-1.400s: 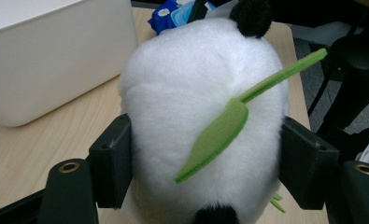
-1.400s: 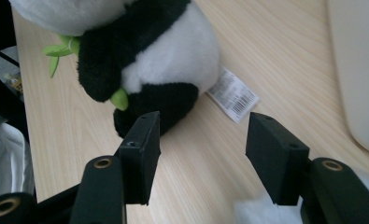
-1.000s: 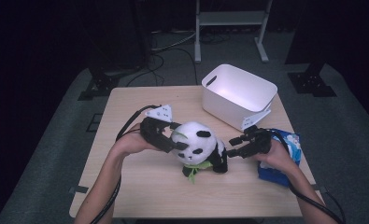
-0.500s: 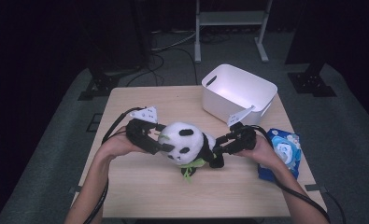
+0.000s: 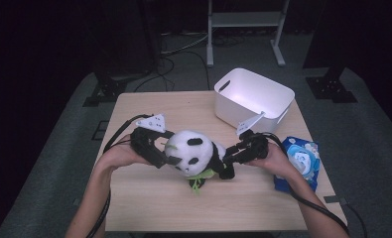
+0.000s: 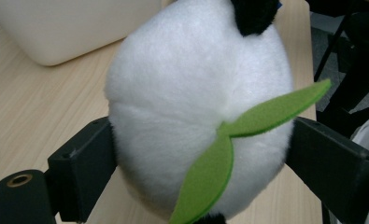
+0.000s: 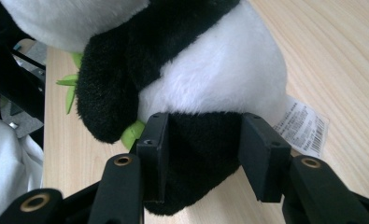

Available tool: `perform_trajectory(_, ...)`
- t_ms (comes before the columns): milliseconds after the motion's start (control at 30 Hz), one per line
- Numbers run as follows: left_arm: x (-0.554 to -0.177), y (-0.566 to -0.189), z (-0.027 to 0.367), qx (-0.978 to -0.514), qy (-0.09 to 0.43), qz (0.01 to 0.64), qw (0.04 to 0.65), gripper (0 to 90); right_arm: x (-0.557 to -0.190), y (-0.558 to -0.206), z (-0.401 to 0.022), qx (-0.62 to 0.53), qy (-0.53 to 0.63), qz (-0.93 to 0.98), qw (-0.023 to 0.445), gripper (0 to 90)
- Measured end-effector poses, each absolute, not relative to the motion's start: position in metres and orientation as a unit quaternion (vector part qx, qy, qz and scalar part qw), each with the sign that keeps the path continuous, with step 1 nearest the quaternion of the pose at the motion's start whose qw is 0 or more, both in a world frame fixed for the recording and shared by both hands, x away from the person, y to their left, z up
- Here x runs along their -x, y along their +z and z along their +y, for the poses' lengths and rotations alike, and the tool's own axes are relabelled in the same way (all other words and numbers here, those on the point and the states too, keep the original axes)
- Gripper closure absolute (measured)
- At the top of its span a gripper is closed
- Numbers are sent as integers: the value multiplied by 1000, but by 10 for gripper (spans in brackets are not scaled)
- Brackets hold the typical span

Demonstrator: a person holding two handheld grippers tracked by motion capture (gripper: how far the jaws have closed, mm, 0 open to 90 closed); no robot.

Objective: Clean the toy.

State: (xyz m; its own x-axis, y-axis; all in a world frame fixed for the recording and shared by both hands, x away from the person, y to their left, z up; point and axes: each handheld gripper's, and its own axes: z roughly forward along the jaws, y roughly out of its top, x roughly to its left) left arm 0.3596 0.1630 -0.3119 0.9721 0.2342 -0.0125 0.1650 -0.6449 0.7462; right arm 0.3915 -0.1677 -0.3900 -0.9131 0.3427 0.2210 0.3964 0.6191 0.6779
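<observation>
From above, we see the plush panda (image 5: 191, 152) on the table (image 5: 149, 208), held between our left gripper (image 5: 160, 157) and right gripper (image 5: 229, 159), near the white bin (image 5: 253, 94). Along the left gripper, our jaws, which have just been opening, press the panda's white head beside a green leaf (image 6: 229, 149). Along the right gripper, our jaws, just closing, clamp a black paw (image 7: 201, 154).
</observation>
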Motion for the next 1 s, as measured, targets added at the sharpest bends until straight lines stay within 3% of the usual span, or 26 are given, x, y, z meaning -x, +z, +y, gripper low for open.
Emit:
perform_trajectory(833,-360,-305,153,-925,86,97,358,29,-384,-374,-150,183,-378,-907,23,549)
perform_trajectory(1000,-362,-312,164,-920,87,100,368,147,-383,-373,-146,181,-379,-907,29,493)
